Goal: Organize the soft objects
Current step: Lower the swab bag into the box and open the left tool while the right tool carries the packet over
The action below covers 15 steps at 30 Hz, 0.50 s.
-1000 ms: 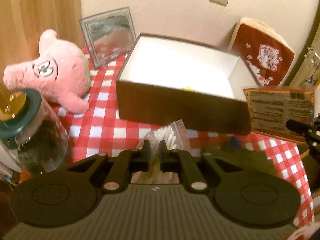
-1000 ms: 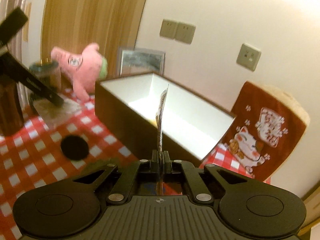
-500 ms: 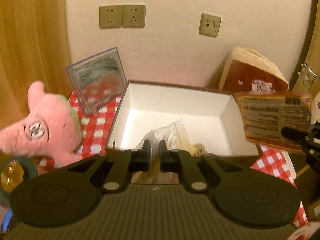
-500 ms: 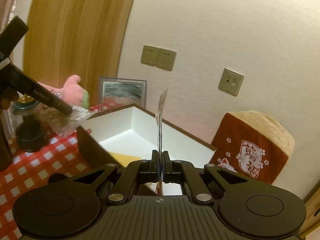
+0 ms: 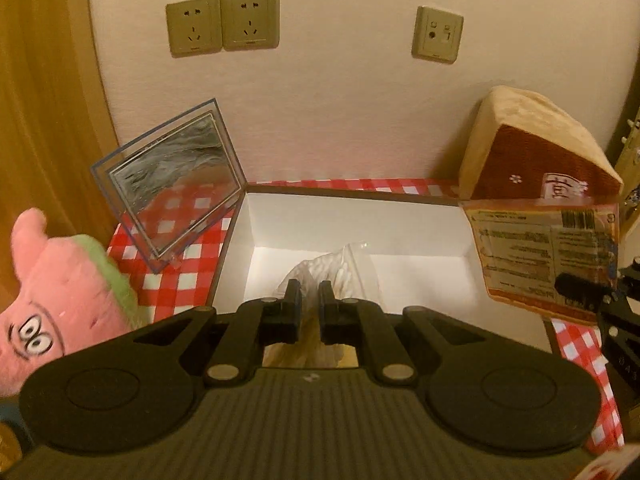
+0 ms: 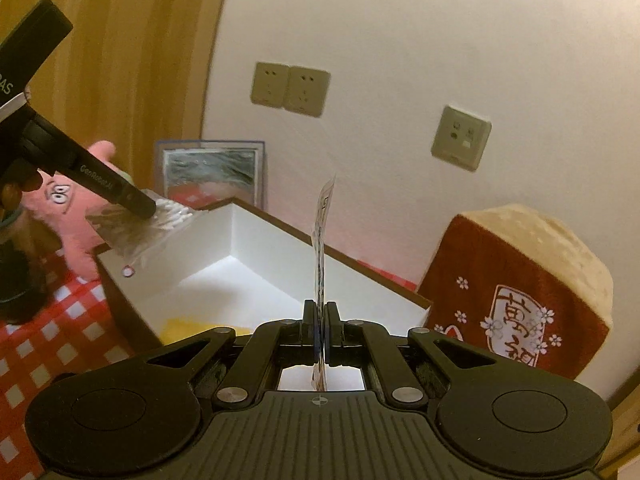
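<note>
My left gripper (image 5: 309,298) is shut on a clear bag of cotton swabs (image 5: 336,268) and holds it over the near edge of the open white-lined box (image 5: 360,220). From the right wrist view the bag (image 6: 140,224) hangs above the box's left corner (image 6: 240,264). My right gripper (image 6: 321,320) is shut on a flat printed packet (image 6: 323,240), edge-on, held above the box's right side; the packet (image 5: 544,256) shows its label in the left wrist view. Something yellow (image 6: 188,326) lies in the box.
A pink plush (image 5: 60,300) lies left of the box on the red checked cloth (image 5: 168,280). A clear framed picture (image 5: 172,184) leans behind it. A brown cat-print cushion (image 6: 516,288) stands at the right against the wall. A dark jar (image 6: 16,280) stands far left.
Both grippers rose and moved forward over the box. The swab bag went from the cloth in front of the box to above its near edge. The packet stayed clamped.
</note>
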Each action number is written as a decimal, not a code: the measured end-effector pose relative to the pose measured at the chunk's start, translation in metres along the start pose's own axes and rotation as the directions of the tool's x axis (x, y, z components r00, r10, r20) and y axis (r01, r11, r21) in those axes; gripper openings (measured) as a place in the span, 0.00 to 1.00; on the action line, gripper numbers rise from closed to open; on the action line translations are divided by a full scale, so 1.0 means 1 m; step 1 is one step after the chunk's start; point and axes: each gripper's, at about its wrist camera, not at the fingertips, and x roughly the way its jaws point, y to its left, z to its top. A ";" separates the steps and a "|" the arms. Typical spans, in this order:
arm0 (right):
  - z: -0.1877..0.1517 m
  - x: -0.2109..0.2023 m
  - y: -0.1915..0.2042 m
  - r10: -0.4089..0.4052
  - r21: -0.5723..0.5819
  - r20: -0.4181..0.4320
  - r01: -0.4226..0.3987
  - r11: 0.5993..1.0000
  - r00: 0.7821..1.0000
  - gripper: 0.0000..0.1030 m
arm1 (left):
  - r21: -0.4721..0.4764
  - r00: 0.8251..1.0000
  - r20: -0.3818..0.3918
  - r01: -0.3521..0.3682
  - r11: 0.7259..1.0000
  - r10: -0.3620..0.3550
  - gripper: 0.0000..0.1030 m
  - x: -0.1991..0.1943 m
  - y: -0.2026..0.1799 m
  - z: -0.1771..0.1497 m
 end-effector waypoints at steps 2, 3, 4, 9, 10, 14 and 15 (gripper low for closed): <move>0.001 0.009 -0.003 -0.003 0.010 -0.011 0.003 1.000 1.000 0.02 | 0.010 1.000 -0.008 -0.008 1.000 0.008 0.08 0.012 -0.002 0.006; 0.002 0.013 -0.004 -0.006 0.014 -0.016 0.006 1.000 1.000 0.02 | 0.014 1.000 -0.015 -0.012 1.000 0.012 0.08 0.018 -0.003 0.009; 0.002 0.017 -0.005 -0.009 0.019 -0.022 0.009 1.000 1.000 0.02 | 0.019 1.000 -0.021 -0.013 1.000 0.014 0.08 0.024 -0.004 0.012; 0.004 0.034 -0.011 -0.014 0.038 -0.042 0.016 0.999 0.999 0.02 | 0.032 0.998 -0.054 -0.019 0.999 0.021 0.11 0.051 -0.008 0.024; 0.004 0.037 -0.012 -0.016 0.040 -0.046 0.018 0.999 0.999 0.02 | 0.031 0.998 -0.054 -0.022 0.999 0.023 0.13 0.055 -0.009 0.025; 0.003 0.047 -0.016 -0.017 0.048 -0.061 0.020 0.999 0.998 0.02 | 0.051 0.998 -0.053 -0.024 0.998 0.027 0.40 0.064 -0.012 0.029; 0.003 0.049 -0.017 -0.017 0.049 -0.065 0.020 0.999 0.998 0.02 | 0.058 0.998 -0.056 -0.024 0.998 0.028 0.40 0.066 -0.012 0.030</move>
